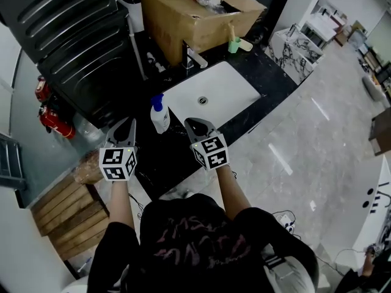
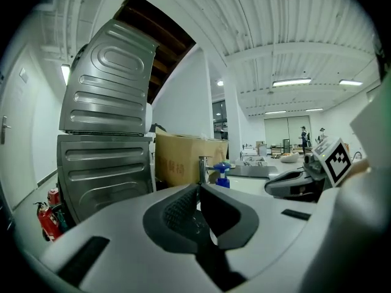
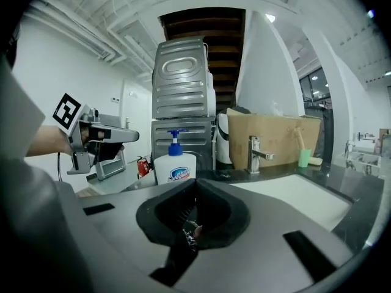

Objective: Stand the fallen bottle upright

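A white pump bottle point(image 1: 159, 116) with a blue cap stands upright on the dark counter point(image 1: 165, 157), at the sink's near left corner. The right gripper view has the bottle point(image 3: 175, 166) straight ahead, and the left gripper view has its blue pump point(image 2: 222, 174) past the fingertips. My left gripper point(image 1: 126, 122) hovers just left of the bottle and my right gripper point(image 1: 194, 124) just right of it, neither touching it. The left gripper's point(image 2: 199, 187) jaws meet at their tips with nothing between them. The right gripper's point(image 3: 195, 182) jaws are shut and empty.
A white sink point(image 1: 211, 93) with a chrome faucet point(image 1: 194, 57) lies beyond the bottle. Behind it sit an open cardboard box point(image 1: 195, 17) and a green cup point(image 1: 234, 44). A dark ribbed appliance point(image 1: 79, 35) stands at the left, with red fire extinguishers point(image 1: 52, 118) and a wooden pallet point(image 1: 67, 215) below.
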{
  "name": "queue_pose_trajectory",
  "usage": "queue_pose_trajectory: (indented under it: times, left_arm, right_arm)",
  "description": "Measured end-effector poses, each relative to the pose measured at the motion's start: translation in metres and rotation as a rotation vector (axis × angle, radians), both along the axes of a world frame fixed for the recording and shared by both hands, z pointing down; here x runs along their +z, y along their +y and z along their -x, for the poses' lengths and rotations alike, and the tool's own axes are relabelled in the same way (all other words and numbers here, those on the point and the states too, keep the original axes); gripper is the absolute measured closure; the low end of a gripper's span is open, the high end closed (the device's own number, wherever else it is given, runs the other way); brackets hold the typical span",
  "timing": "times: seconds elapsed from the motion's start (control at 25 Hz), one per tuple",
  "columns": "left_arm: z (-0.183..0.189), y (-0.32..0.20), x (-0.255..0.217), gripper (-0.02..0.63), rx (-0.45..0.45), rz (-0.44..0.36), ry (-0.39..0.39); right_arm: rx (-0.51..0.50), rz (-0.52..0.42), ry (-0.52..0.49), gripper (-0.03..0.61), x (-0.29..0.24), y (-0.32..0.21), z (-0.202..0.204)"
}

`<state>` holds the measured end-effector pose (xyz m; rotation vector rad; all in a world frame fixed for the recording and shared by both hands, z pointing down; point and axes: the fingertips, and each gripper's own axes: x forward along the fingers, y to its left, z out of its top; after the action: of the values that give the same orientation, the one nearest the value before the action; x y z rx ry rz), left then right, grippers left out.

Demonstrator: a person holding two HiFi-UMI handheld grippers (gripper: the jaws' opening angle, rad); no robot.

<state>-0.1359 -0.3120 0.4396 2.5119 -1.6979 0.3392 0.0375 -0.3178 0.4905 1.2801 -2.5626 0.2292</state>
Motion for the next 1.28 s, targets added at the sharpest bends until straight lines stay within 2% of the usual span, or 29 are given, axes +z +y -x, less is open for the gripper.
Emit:
queue_pose_trajectory:
  times: [0.4,0.6,1.28]
  left_arm:
    - [0.008,0.017,0.006,0.592,-0.043,-0.011,-0.007]
    - [0.012,0.019,0.002,0.595,-0.056,-0.023,-0.009]
    - [0.016,0.032,0.008,0.597,-0.086,-0.028,0.011]
  right_arm:
    - [0.049,-0.074,-0.040,0.563,-0.029,-0.001,-0.023]
    - [0.049,-0.102,-0.024,0.563,-0.036,-0.001,-0.023]
    - [0.042,-0.113,-0.018,0.565,-0.037,0.006,-0.018]
